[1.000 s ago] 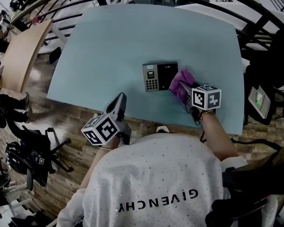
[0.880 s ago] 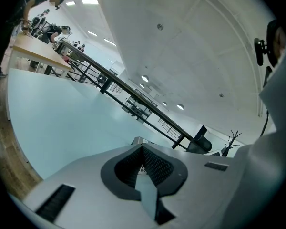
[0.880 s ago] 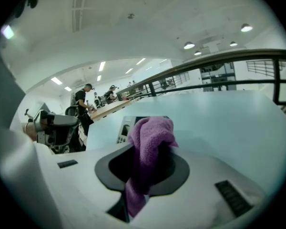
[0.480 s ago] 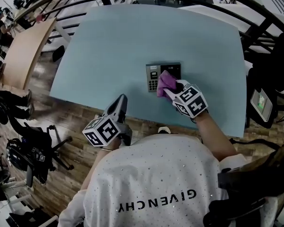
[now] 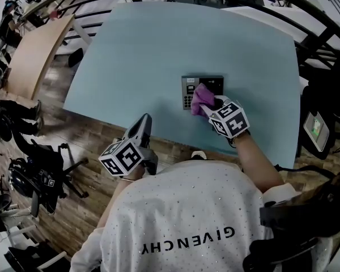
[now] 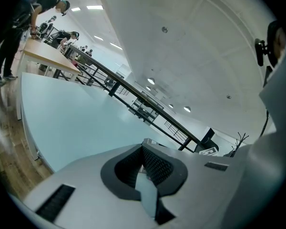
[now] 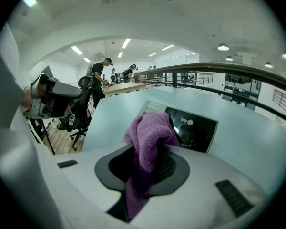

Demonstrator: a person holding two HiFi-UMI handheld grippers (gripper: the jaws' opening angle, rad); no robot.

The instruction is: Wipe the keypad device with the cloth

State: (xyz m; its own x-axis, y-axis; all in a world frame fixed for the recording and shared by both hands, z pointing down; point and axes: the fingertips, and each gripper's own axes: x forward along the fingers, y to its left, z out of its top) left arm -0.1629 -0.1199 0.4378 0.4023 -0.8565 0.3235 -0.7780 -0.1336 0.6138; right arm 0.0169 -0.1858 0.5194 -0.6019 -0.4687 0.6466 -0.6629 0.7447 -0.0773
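Closest to you, just ahead of your white shirt (image 5: 181, 220), the left gripper (image 5: 143, 120) points at the near edge of the table (image 5: 158, 44). It hangs partly over the wooden floor (image 5: 73, 146). Its jaws are closed together and nothing is between them. It is left of the keypad device (image 5: 187, 92) and well apart from it.

A little farther in, over the table, your right gripper (image 5: 211, 106) has its jaws clamped on the purple cloth (image 5: 201, 98). In the right gripper view, one part of the cloth hangs down between the pads and a bunched part stands out in front of the jaws, toward the device. In the head view this bunch lies on the middle of the device, and it also comes over the device's near side.

The device lies flat on the table, close to the near edge and somewhat right of the middle. Its keypad shows at the left of the cloth, and a dark panel shows at the right of it.

At the table's left side, black office chairs (image 5: 37, 177) stand on the floor. Farther away, past the far left corner, there is a wooden desk (image 5: 34, 52). In the right gripper view some people (image 7: 99, 75) are at that desk, and a railing (image 7: 229, 67) runs behind the table's far edge.
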